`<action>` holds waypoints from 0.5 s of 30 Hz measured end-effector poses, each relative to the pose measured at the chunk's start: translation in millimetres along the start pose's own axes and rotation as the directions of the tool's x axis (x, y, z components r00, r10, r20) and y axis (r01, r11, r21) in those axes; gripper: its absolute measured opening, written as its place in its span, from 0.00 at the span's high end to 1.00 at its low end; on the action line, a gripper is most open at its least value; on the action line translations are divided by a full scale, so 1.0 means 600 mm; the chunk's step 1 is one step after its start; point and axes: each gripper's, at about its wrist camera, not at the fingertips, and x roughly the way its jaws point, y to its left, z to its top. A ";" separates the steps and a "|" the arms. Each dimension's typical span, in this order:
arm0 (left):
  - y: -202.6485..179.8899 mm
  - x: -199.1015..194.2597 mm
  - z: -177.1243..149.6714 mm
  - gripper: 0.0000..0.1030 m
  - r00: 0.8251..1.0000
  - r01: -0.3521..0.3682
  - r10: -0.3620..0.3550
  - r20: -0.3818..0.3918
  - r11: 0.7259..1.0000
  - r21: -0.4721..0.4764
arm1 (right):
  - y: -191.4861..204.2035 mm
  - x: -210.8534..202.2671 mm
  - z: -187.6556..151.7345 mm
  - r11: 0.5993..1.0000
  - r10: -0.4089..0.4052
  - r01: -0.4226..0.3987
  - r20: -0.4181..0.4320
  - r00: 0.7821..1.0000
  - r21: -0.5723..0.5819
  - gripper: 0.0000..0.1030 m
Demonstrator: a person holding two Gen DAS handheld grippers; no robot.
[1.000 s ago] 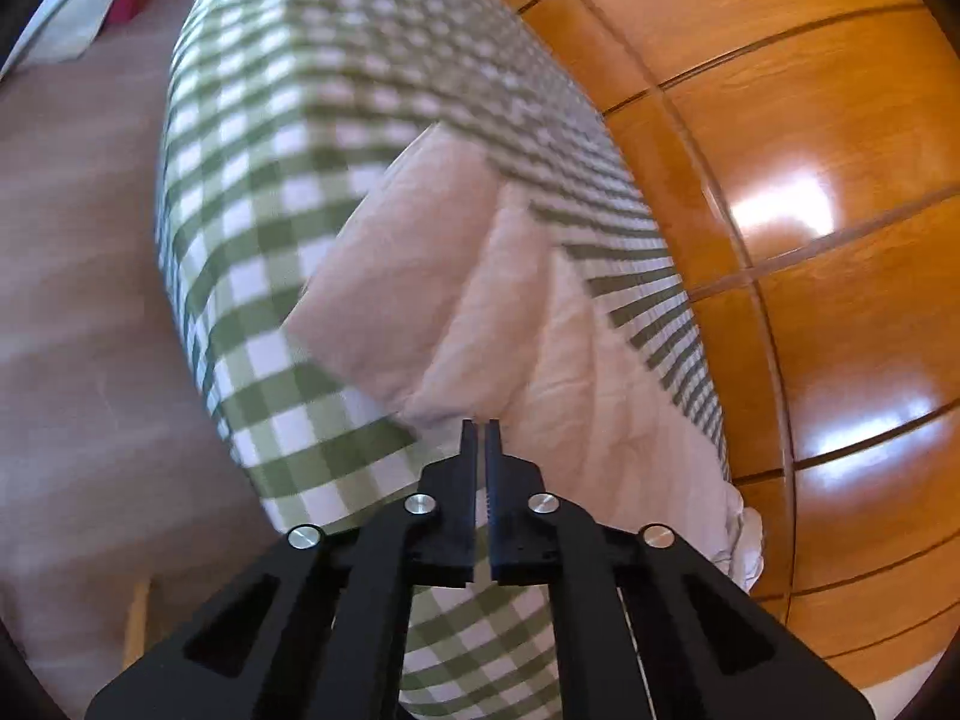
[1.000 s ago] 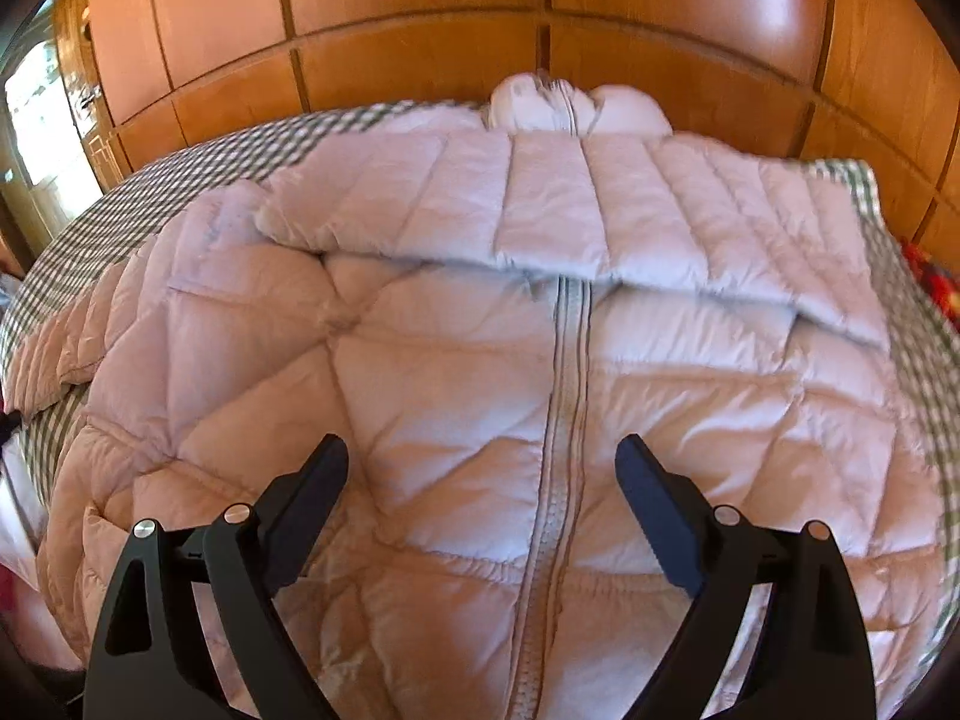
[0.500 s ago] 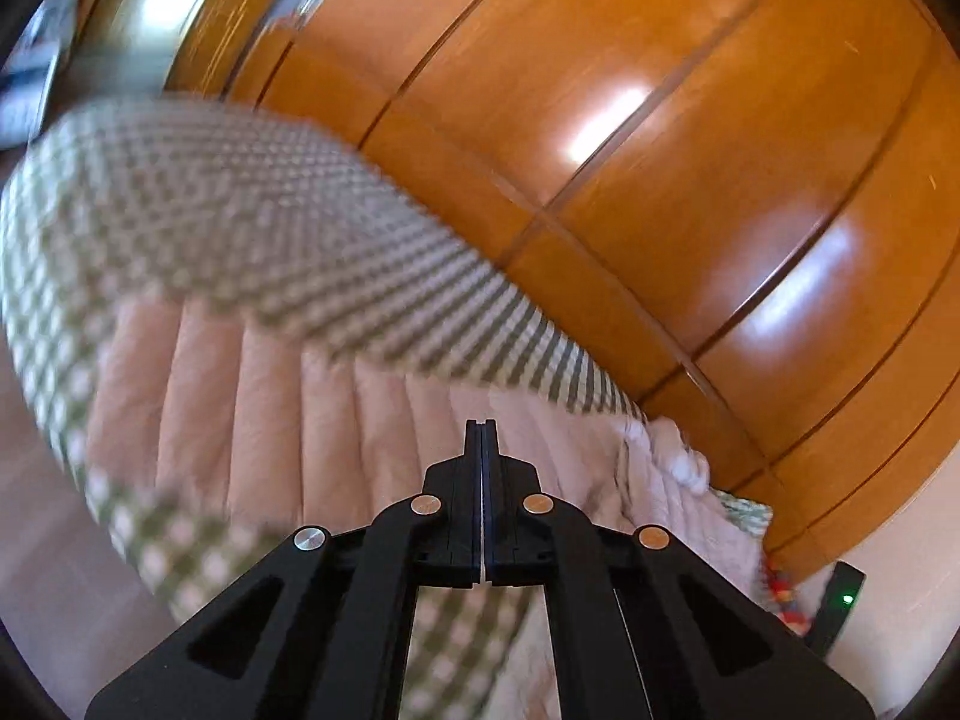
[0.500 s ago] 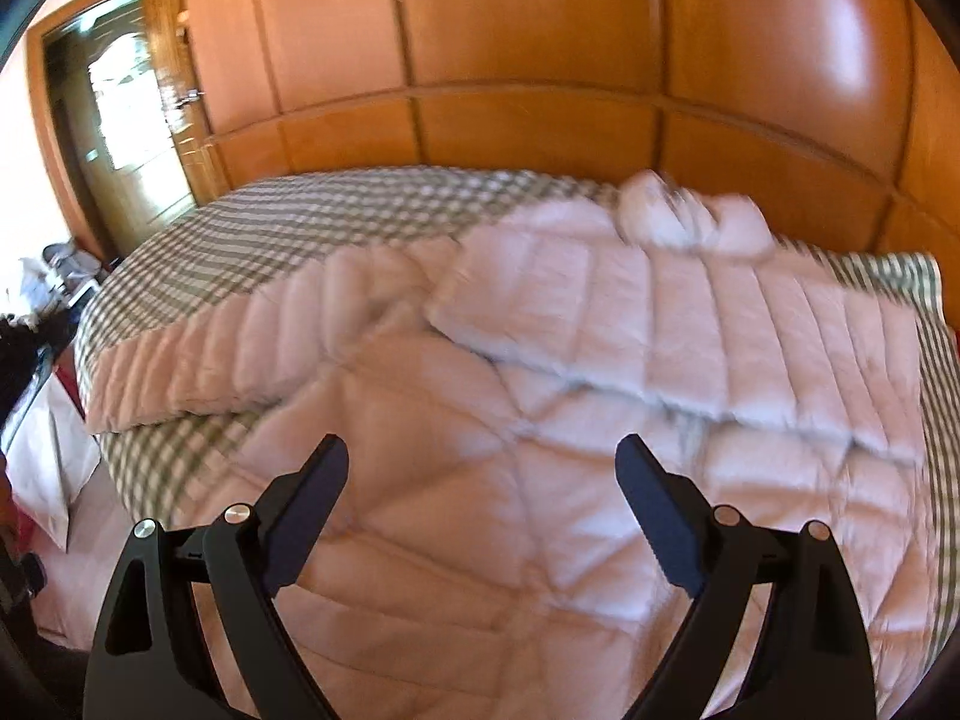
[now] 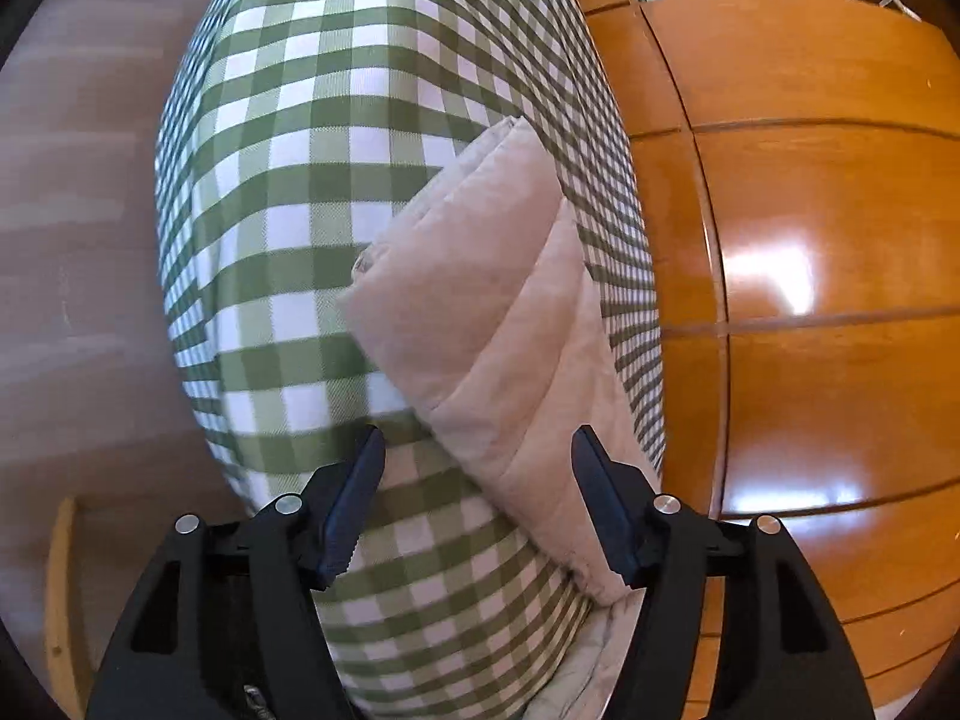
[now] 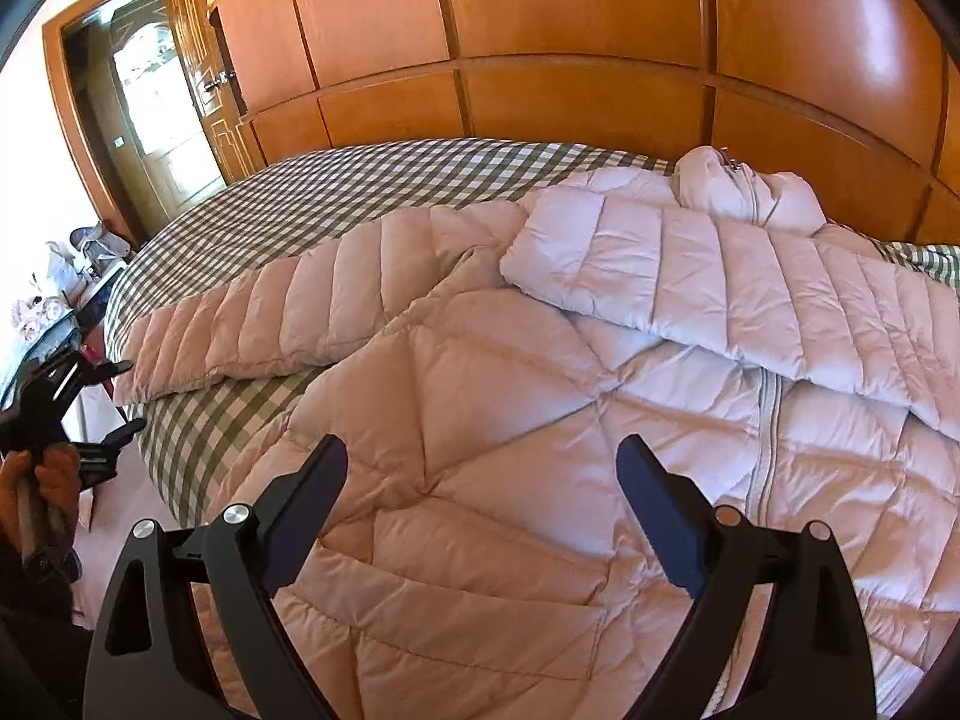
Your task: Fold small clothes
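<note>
A pale pink quilted puffer jacket [image 6: 510, 420] lies front up on a green checked bed [image 6: 372, 180]. Its right sleeve [image 6: 720, 264] is folded across the chest. Its left sleeve [image 6: 288, 312] lies stretched out to the left. In the left wrist view that sleeve [image 5: 498, 312] shows end on, its cuff just ahead of my left gripper [image 5: 477, 504], which is open and empty. My right gripper [image 6: 483, 498] is open and empty above the jacket's lower front. The left gripper [image 6: 90, 408] also shows at the bed's left edge.
Wooden wall panels [image 6: 570, 30] run behind the bed and beside it [image 5: 810, 300]. A doorway [image 6: 156, 102] is at the far left. Small clutter [image 6: 54, 276] sits on the floor left of the bed. Pale floor [image 5: 78, 240] lies beside the bed.
My left gripper has opened from shut and swung back to face the sleeve's cuff. My right gripper has pulled back and turned left, so more of the bed and left sleeve shows.
</note>
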 end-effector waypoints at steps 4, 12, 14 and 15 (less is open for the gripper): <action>-0.021 0.029 0.017 0.64 0.999 -0.038 0.037 0.030 0.998 0.053 | -0.011 -0.003 -0.010 1.000 -0.019 0.019 -0.016 1.000 -0.006 0.11; -0.166 0.007 -0.008 0.92 0.995 0.098 -0.101 -0.006 0.944 0.315 | -0.001 -0.007 0.009 1.000 0.020 -0.020 -0.007 1.000 -0.021 0.12; -0.229 0.000 -0.027 0.92 0.988 0.151 -0.146 -0.046 0.897 0.415 | 0.030 -0.011 0.023 0.994 0.053 -0.051 0.018 0.998 -0.097 0.12; -0.267 -0.002 -0.040 0.92 0.984 0.180 -0.162 -0.079 0.866 0.467 | 0.047 -0.013 0.031 0.989 0.074 -0.069 0.033 0.997 -0.130 0.12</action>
